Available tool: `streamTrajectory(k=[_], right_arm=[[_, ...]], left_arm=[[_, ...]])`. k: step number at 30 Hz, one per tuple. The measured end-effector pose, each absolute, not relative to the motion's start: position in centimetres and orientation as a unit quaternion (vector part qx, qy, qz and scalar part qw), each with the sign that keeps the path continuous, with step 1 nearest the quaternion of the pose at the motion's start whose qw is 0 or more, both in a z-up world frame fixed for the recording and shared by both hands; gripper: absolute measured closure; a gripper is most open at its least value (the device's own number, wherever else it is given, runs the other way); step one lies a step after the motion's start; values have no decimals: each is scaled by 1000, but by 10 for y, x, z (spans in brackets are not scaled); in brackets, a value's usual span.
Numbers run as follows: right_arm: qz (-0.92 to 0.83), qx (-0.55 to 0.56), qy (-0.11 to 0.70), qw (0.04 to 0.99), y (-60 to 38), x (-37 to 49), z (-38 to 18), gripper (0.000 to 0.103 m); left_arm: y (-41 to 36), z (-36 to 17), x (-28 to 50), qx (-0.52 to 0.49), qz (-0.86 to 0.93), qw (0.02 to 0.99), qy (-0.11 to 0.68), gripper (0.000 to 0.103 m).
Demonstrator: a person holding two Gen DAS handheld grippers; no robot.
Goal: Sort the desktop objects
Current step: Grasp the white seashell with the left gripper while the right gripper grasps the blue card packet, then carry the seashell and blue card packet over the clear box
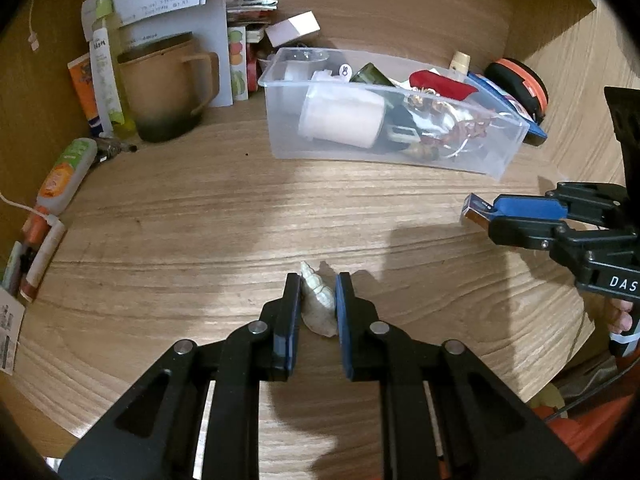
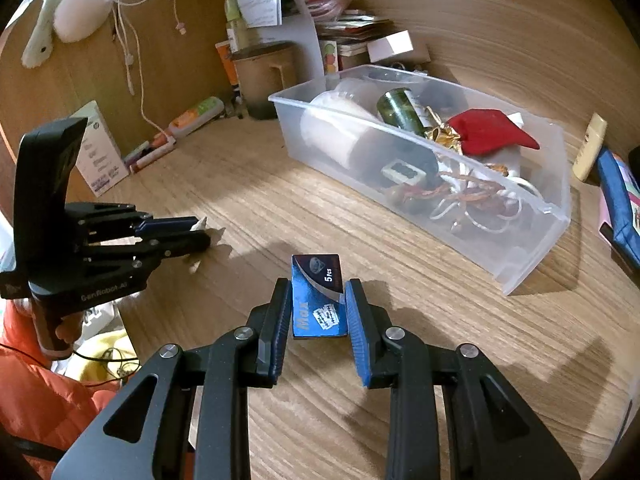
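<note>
My left gripper point(image 1: 318, 280) is shut on a cream spiral seashell point(image 1: 318, 304), held just above the wooden desk; it also shows in the right wrist view point(image 2: 200, 230) with the shell tip point(image 2: 200, 223) poking out. My right gripper point(image 2: 316, 284) is shut on a small blue "Max 5 Pcs" box point(image 2: 317, 296); it also shows in the left wrist view point(image 1: 476, 210) at the right. A clear plastic bin point(image 1: 280, 148) point(image 2: 532, 272) holding several small items stands beyond both grippers.
A brown mug point(image 1: 164, 88), tubes point(image 1: 64, 176) and papers line the back left. A black and orange round case point(image 1: 520, 84) and a blue pouch point(image 2: 616, 200) lie right of the bin. The desk edge runs along the near side.
</note>
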State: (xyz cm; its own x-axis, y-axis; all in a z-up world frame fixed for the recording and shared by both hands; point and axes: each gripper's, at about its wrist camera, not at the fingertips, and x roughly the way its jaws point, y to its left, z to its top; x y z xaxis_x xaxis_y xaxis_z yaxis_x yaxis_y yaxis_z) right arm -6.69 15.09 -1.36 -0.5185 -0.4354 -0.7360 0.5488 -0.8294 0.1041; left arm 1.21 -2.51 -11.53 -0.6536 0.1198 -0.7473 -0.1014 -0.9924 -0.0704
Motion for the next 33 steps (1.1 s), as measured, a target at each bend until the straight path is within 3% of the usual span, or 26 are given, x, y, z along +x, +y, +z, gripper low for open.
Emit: streamTrajectory(k=[18,33], right_arm=[[-904,336,73,254,169,-65,35,78],[-929,276,53,240,187,-73,76,78]], left_arm=[[-19,-66,-3,-350,933,78,18,87],[-25,-23,-21,-295,951,92,-10,87]])
